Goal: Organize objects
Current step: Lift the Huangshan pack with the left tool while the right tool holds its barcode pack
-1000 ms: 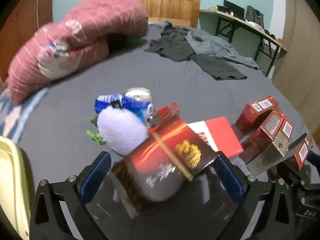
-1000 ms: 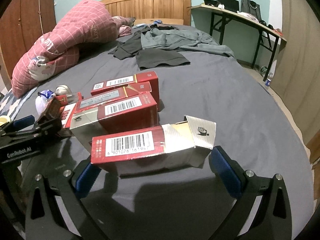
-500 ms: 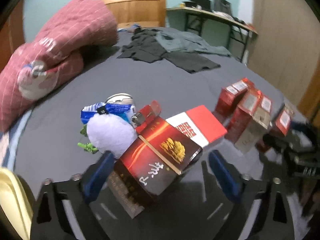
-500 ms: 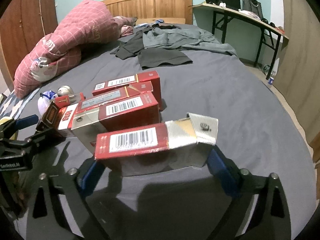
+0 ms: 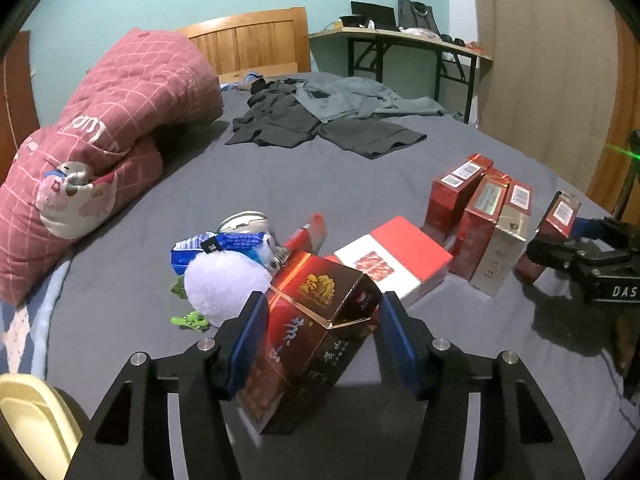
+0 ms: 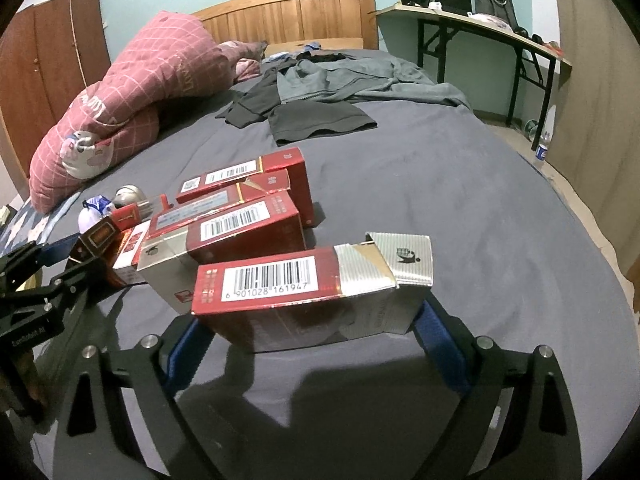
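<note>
My left gripper [image 5: 322,332] is closing on a dark red box with gold print [image 5: 316,320]. The box stands tilted on the grey bed sheet [image 5: 240,184], with both blue pads against its sides. My right gripper [image 6: 312,344] is also closing, on a red carton with a barcode and an open silver flap [image 6: 304,280]. Its pads meet the carton's two ends. More red cartons [image 6: 248,216] stand in a row behind that one. A flat red and white box [image 5: 392,260] lies between the two groups.
Left of the dark box sit a white fluffy ball [image 5: 224,288], a blue packet [image 5: 216,244], a silver round thing [image 5: 244,220] and a small red box [image 5: 308,236]. A pink quilt [image 5: 108,128] and loose clothes [image 5: 320,120] lie farther back. A desk [image 6: 500,28] stands to the right.
Both pairs of jaws have narrowed from wide open onto their boxes. The left view has rolled and shifted, and the dark red box now stands more upright between the pads.
</note>
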### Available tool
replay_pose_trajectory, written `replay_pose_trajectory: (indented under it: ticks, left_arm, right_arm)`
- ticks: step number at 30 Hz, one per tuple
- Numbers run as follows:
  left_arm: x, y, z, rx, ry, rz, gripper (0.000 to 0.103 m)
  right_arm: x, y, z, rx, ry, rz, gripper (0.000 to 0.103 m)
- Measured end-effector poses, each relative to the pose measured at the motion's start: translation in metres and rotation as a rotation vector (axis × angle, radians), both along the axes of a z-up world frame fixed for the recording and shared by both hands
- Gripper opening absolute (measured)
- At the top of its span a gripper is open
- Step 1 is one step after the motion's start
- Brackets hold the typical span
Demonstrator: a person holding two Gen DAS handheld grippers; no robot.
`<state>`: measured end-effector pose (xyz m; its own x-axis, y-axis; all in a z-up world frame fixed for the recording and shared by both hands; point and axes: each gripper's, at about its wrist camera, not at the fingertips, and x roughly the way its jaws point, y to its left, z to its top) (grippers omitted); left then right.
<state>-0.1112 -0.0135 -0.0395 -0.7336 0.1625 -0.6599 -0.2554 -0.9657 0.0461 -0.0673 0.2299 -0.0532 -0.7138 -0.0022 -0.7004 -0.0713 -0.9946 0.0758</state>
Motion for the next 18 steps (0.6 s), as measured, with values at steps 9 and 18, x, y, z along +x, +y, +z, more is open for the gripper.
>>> replay_pose_trajectory:
  ticks: [9, 18]
  left_arm:
    - [0.002, -0.004, 0.012, -0.048, 0.019, 0.01, 0.043]
    - [0.0, -0.043, 0.015, -0.041, 0.001, 0.062, 0.044]
  right_arm:
    - [0.0, 0.0, -0.001, -0.004, -0.003, -0.001, 0.094]
    - [0.0, 0.001, -0.001, -0.011, -0.002, -0.005, 0.094]
